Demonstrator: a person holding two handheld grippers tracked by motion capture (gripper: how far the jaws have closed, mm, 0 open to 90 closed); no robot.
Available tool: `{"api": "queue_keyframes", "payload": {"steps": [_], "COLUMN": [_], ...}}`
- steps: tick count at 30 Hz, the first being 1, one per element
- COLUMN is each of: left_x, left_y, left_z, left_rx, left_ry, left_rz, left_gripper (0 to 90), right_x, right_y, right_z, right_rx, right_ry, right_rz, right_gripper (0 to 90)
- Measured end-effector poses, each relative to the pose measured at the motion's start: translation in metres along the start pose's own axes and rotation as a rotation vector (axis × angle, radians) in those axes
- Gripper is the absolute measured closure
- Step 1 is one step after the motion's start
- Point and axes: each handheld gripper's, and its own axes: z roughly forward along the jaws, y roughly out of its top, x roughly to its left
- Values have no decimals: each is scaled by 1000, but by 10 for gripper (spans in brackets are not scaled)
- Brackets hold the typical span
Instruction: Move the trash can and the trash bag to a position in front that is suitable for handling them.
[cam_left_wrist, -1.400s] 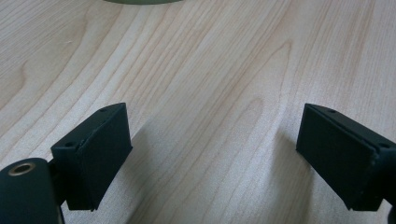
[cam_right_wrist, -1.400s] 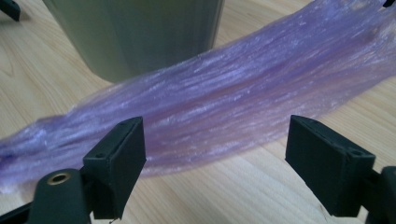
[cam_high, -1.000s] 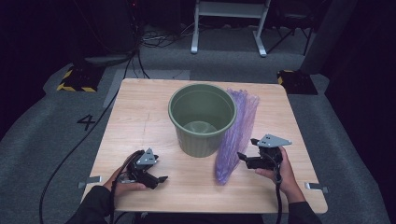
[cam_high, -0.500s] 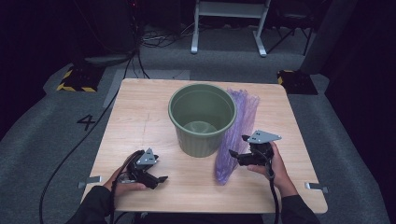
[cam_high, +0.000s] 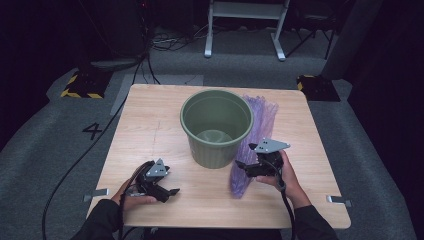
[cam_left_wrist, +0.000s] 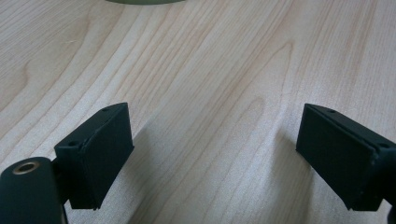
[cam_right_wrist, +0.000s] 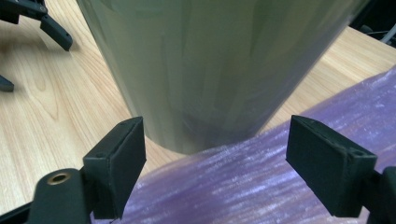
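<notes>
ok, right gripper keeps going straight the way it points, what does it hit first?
Probably the purple plastic bag lying under its open jaws; just beyond stands the green plastic bucket. Depth is unclear.

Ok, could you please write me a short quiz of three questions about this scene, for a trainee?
1. True or false: the right gripper is shut on the purple bag.
2. Which lies nearest the right gripper? A) bucket B) purple bag C) table edge
3. Fill in: the left gripper is open over bare ____.

Key
1. False: its jaws stand wide apart above the bag.
2. B: the bag lies just under the jaws, with the bucket behind it.
3. Table: the left gripper view has plain wood between the jaws.
</notes>
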Motion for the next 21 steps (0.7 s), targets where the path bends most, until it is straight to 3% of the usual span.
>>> {"api": "queue_keyframes", "payload": {"steps": [3,10,11,16,21], "left_x": [0,0,0,1,1], "left_y": [0,0,0,0,0], "left_z": [0,0,0,0,0], "left_rx": [0,-1,-1,0,-1], "left_ry": [-3,-2,-2,-5,-5], "left_rz": [0,-1,-1,-1,-1], "left_gripper": [104,105,105,106,106], "right_x": [4,8,11,11,15], "right_y": [6,13,16,19,20], "right_z": [4,9,8,8,0], "right_rx": [3,1,7,9,-6], "right_ry": [14,35,40,60,78], "right_rz": [-29,-46,-75,-75,-120], "right_gripper": [201,203,198,199,204]}}
